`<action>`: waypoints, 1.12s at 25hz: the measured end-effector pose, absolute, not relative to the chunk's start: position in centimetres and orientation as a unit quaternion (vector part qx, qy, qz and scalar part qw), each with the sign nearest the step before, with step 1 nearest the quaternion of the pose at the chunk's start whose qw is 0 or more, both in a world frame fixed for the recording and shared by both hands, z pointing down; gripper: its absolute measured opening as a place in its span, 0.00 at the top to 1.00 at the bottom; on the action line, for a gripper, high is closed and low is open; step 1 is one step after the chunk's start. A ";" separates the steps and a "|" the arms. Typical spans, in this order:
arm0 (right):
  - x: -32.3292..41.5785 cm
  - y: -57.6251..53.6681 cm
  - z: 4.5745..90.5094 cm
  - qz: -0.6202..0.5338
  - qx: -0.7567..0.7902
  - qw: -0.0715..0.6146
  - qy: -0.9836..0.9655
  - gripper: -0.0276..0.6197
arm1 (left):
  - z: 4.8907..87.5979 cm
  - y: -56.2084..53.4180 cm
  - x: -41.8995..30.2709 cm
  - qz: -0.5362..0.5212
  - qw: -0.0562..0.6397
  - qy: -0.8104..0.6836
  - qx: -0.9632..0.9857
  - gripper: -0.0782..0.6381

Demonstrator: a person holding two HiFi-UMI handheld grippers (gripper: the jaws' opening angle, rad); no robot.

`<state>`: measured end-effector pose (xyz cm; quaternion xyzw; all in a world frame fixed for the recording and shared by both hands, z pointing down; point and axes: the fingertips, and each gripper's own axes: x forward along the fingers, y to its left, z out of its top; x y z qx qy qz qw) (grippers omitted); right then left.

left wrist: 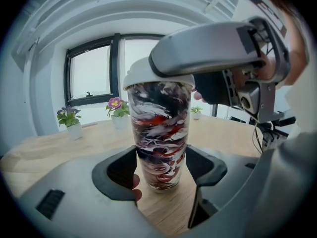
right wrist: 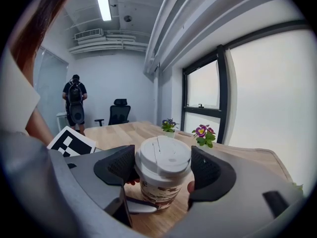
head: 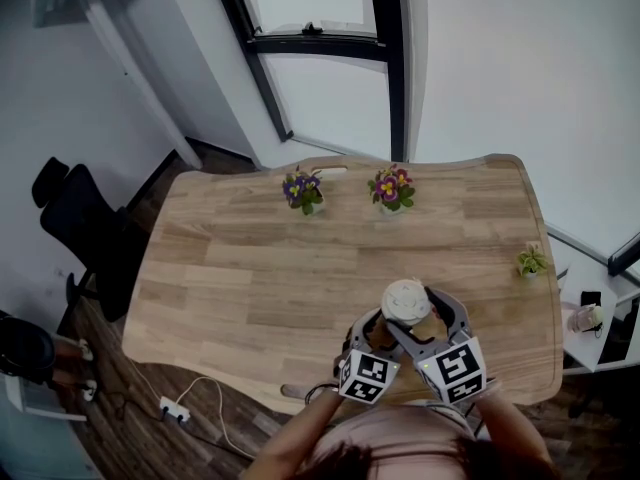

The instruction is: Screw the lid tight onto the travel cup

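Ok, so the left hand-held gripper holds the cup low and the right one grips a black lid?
No, the lid is white; the right gripper view shows it. The left hand-held gripper holds the cup low, the right hand-held gripper that lid.

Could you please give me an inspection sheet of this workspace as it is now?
Surface: wooden table, light planks.
Job's things: travel cup upright on the table, white lid on top.
Clutter: purple-flowered pot plant and pink-flowered pot plant at the far edge; small green plant at the right edge.
Grippers: left gripper shut on the cup's lower body; right gripper shut on the lid.
Cables: power strip with a white cable on the floor.
Surroundings: black chair, window, a person standing by the far wall.
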<state>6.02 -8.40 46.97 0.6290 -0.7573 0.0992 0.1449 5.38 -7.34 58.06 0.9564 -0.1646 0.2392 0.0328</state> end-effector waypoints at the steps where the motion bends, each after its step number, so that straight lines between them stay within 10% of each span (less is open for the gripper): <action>1: 5.8 -8.4 47.0 0.098 0.627 0.146 -0.759 0.41 | 58.1 -7.4 5.4 0.234 0.035 -0.165 0.957 0.46; 28: 4.8 -8.1 47.7 0.120 0.535 0.186 -0.815 0.42 | 57.0 -7.3 5.7 0.234 -0.015 -0.102 0.967 0.43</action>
